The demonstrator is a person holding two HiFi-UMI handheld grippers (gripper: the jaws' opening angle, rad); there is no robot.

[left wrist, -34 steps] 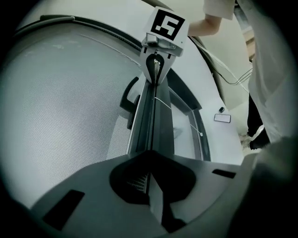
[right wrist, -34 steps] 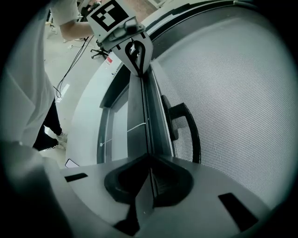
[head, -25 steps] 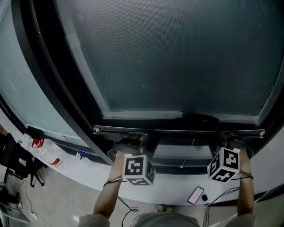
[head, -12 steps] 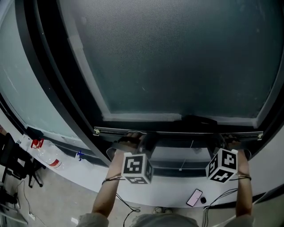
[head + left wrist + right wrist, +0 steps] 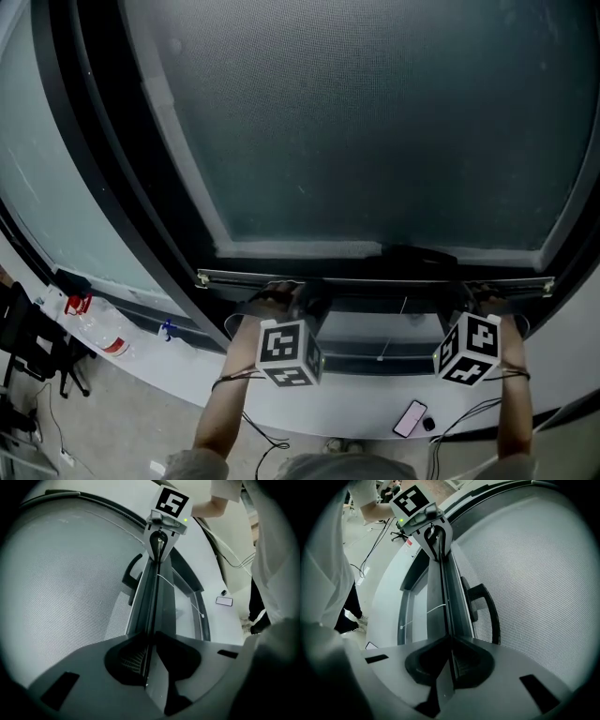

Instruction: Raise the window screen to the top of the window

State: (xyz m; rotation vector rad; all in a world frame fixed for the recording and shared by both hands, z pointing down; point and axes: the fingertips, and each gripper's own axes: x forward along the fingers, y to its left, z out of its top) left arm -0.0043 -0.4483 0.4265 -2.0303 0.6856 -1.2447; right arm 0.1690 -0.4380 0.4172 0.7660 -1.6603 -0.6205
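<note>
— Grey mesh fills the head view. The window screen [image 5: 375, 122] hangs low, its bottom rail [image 5: 375, 279] just above the sill [image 5: 366, 398], with the left claw [image 5: 284, 296] and right claw [image 5: 487, 298] at either end.
— Left gripper view?
— Jaws pinched tight on the rail's thin edge.
— Right gripper view?
— Same pinch, near the black handle [image 5: 491, 606].
— So the lift is barely begun. Next, I'd judge, both must rise evenly or the rail may jam.

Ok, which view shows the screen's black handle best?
The right gripper view: the black handle is near, a full loop. The left gripper view shows it smaller; the head view, only a dark bump.
</note>
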